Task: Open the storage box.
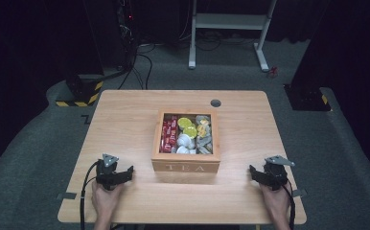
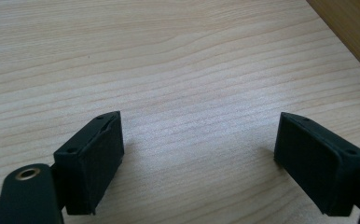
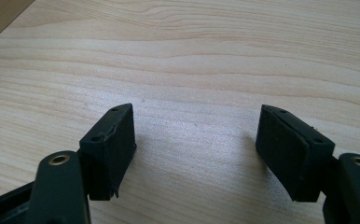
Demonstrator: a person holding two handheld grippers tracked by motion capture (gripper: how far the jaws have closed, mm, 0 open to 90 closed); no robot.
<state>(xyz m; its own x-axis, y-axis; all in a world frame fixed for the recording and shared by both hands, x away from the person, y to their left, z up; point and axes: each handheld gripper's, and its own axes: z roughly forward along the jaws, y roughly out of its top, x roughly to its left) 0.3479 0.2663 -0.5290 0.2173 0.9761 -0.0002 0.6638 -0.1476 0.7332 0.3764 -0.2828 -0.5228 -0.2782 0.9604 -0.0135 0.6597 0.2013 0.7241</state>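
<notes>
Wood grain runs under both gripper views, bare table [image 2: 192,56] between spread black jaws with nothing held; a sliver of darker box wall cuts the left gripper view's upper right corner and the right gripper view's upper left. From the high view comes the layout: the left gripper [image 1: 125,173] and right gripper [image 1: 256,173] rest released on the table near its front edge, on either side of the open wooden tea box [image 1: 186,166], well apart from it. Red packets, yellow-green and white capsules fill its compartments. Grey carpet, cables and a white desk frame [image 1: 231,21] lie beyond in a dark room.
</notes>
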